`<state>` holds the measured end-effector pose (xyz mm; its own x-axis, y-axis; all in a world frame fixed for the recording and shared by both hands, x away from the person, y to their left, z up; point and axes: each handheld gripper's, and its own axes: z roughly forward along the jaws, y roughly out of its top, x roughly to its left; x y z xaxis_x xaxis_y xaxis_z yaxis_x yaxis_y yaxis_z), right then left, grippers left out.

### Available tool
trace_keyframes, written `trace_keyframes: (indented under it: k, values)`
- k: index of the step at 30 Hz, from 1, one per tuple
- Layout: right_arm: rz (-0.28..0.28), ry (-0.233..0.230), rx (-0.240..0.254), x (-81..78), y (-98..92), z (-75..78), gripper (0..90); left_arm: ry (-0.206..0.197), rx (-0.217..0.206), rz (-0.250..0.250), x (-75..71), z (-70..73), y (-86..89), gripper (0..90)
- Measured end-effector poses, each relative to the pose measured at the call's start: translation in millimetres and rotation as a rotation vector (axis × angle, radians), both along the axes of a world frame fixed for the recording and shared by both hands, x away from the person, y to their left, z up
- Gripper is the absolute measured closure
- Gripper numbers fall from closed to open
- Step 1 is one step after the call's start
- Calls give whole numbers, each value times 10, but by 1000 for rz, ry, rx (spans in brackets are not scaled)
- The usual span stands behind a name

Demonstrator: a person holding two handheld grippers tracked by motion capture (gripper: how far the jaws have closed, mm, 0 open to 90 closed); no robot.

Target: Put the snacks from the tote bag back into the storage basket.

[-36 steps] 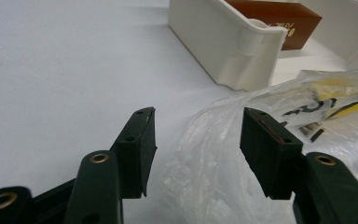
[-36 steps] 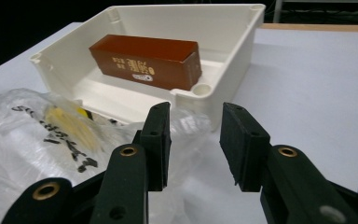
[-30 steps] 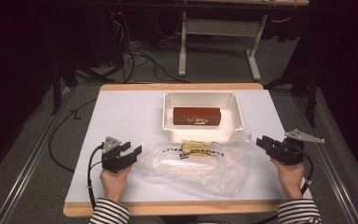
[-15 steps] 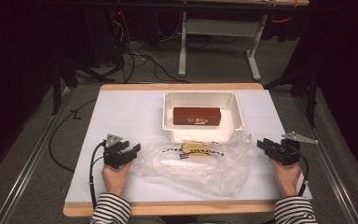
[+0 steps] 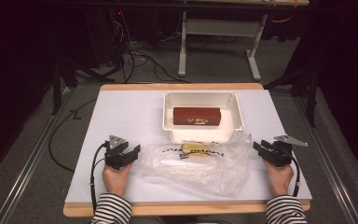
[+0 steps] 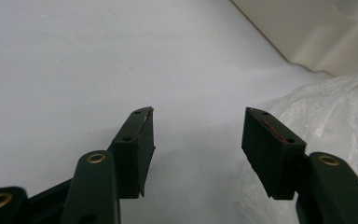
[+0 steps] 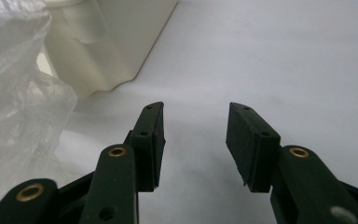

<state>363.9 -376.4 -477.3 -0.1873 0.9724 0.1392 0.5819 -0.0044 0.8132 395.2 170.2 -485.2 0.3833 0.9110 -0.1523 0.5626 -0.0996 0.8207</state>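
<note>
A crumpled clear plastic bag [image 5: 200, 163] with yellow print lies on the white table, in front of a white bin [image 5: 237, 116]. A dark red box [image 5: 196, 115] lies in the bin. My left gripper [image 5: 131, 153] sits low at the bag's left edge. Its jaws stand open over bare table [image 6: 196, 126], with the bag [image 6: 335, 107] just to their right. My right gripper [image 5: 259, 148] is by the bag's right edge. Its jaws have just been opening and hold nothing between them [image 7: 195, 119]. The bag [image 7: 14, 93] and the bin [image 7: 121, 37] lie to their left.
The table's front edge [image 5: 186, 207] runs close below both hands. A cable [image 5: 93, 172] trails from the left gripper over that edge. Behind the table there are floor cables and a metal stand [image 5: 216, 28].
The right hand has sunk a little toward the table beside the bag, and its jaws look wider apart. The left hand and the bag have stayed put.
</note>
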Motion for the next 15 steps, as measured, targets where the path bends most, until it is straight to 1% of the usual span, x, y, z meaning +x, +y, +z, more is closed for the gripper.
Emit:
trace_keyframes:
  k: [2,5,8,10,12,15]
  values:
    - [-11,-12,-15,-12,11,0,548,1,-16,5,2,-2,17,435]
    - [-8,-11,-38,-9,31,-1,530,10,-12,2,10,-4,13,432]
    - [-12,-9,-38,-11,33,-1,517,15,-7,0,13,-4,9,428]
    - [-21,-5,-27,-12,29,-1,508,14,-10,0,13,-5,11,426]
    - [-24,-6,-25,-7,19,-4,503,15,-11,0,14,-5,11,422]
    - [-28,9,-23,2,19,-6,492,15,-12,-2,14,-4,13,417]
